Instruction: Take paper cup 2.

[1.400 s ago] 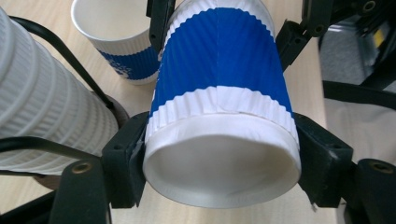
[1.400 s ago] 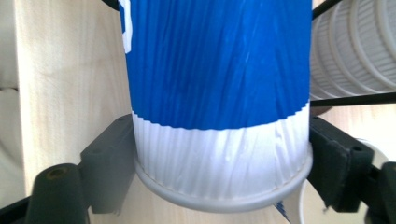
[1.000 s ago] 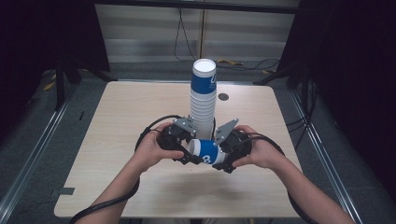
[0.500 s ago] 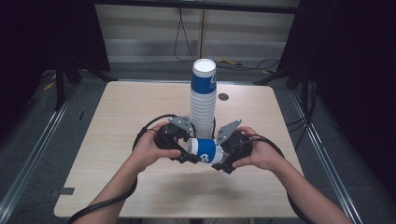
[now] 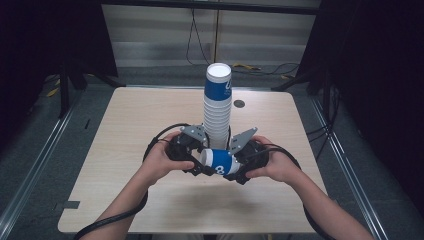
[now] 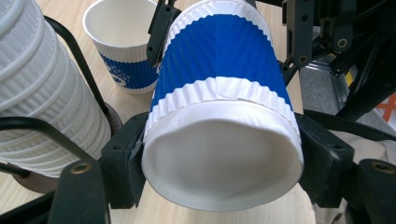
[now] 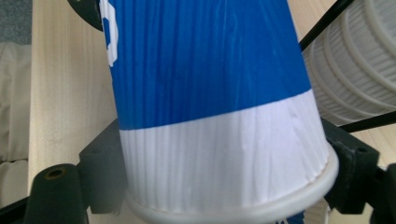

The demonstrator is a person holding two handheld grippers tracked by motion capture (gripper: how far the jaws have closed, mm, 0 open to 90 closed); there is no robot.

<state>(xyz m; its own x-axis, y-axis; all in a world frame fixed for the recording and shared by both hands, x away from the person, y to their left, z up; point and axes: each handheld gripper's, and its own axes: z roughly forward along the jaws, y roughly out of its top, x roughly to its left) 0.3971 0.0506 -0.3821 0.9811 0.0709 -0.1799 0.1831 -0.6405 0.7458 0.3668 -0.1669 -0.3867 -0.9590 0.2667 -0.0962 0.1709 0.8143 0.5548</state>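
The wooden counter (image 5: pixel 125 150) is lying bare to the left, right and front of the hands, its rounded edges well apart from them; the only crowding is coming from the tall stack of cups (image 5: pixel 216 107), which is standing just behind the grippers near the counter's middle. A loose upright cup (image 6: pixel 122 44) is sitting beyond the left gripper's jaws.

A blue-and-white paper cup (image 5: pixel 218 162) is lying on its side, held up between the two grippers just in front of the stack. The left gripper (image 5: pixel 196 159) is clamping its narrow base end, its jaws pressing on both sides of the bottom. The right gripper (image 5: pixel 237 167) is taking the rim end: its jaws have just been closing and are now sitting against the white band on either side.

The cup is tapering, its paper wall finely ribbed, with a blue middle band, white bands at both ends and a rolled rim. The stack is showing ridged white rims one over another.
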